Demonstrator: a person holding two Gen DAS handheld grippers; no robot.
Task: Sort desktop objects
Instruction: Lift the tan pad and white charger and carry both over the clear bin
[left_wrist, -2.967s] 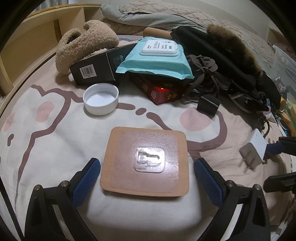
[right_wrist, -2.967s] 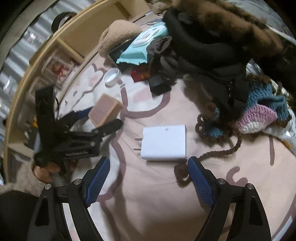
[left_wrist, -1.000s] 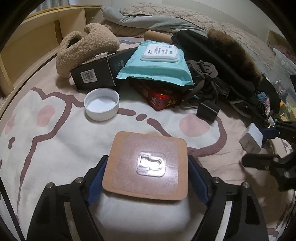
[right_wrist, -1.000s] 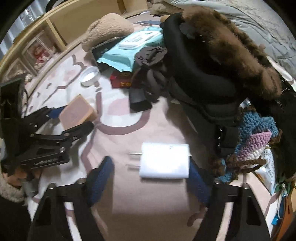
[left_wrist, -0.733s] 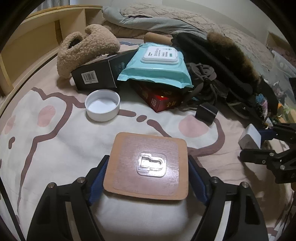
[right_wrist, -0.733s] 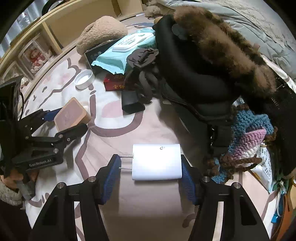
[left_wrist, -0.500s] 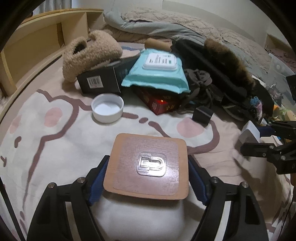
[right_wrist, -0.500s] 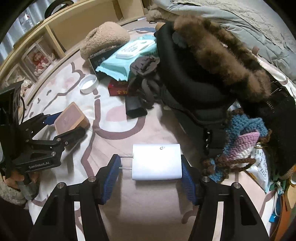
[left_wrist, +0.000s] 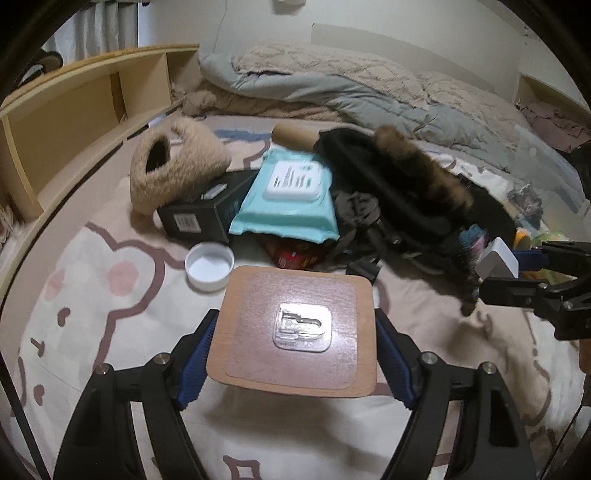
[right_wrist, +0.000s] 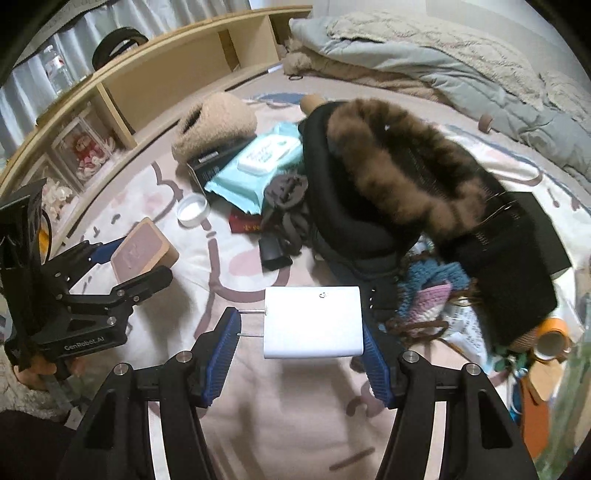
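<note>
Left gripper (left_wrist: 291, 354) — jaws clamped on the wooden block (left_wrist: 295, 332), now lifted clear of the bedspread (left_wrist: 92, 295) it lay on. Right gripper (right_wrist: 301, 350) — clamped on the white charger (right_wrist: 312, 323), likewise raised. Both picked; placing remains, I judge.

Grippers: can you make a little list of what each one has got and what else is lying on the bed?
left gripper: shut on wooden block
right gripper: shut on white charger
block top: clear plastic hook
charger prongs: point at the left pad
on the bed: white lid, wipes pack, black box, fluffy slipper, fur-trimmed coat
</note>
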